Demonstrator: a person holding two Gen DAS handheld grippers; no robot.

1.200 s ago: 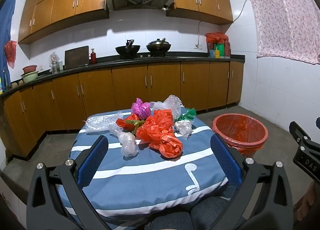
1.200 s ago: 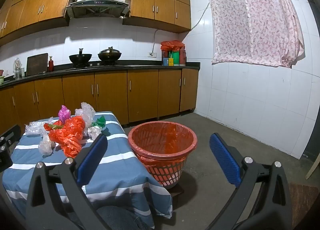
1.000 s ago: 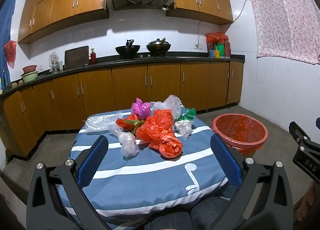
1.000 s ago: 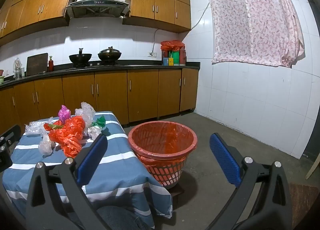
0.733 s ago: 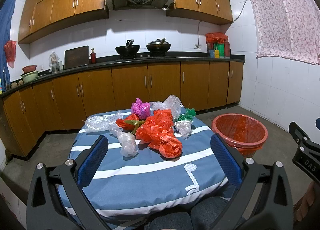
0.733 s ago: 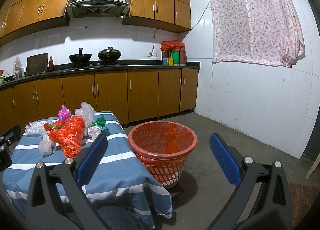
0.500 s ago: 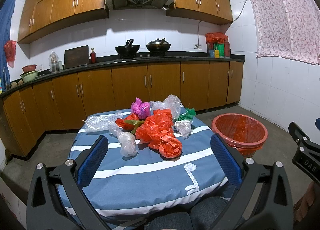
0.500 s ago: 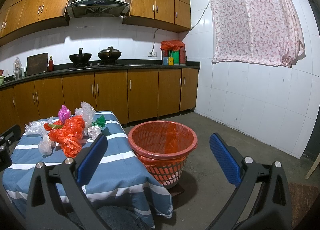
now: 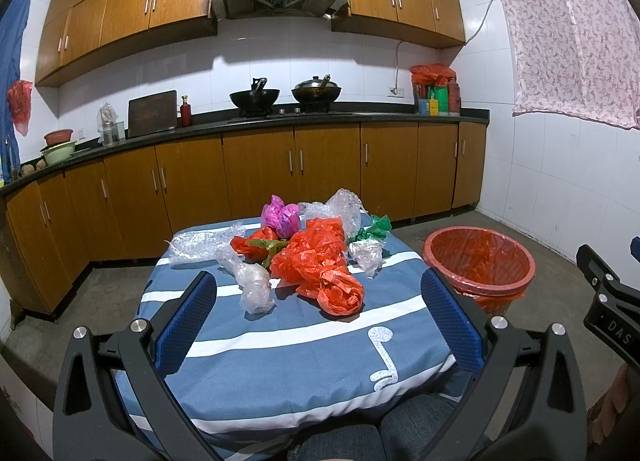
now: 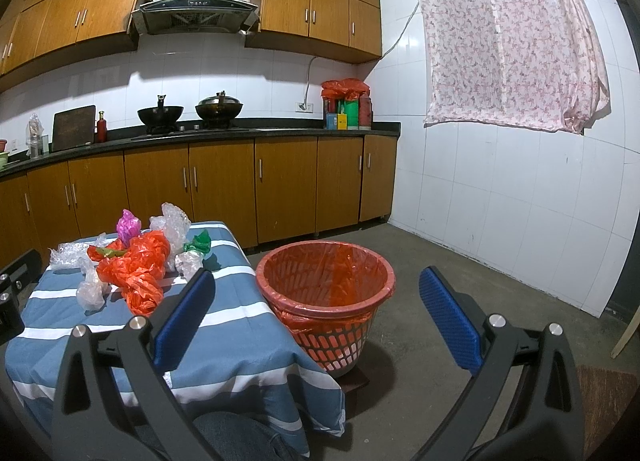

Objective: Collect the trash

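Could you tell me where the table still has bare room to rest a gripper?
The near half of the striped tablecloth is bare, from the orange bag and clear bag forward to the near edge. The far half is crowded with bunched bags. Beside the table stands the basket.

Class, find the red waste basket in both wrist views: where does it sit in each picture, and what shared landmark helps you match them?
Left wrist: red waste basket at right, on the floor beside the striped table.
Right wrist: basket centre, right of the table.
Shared landmark: orange bag pile.
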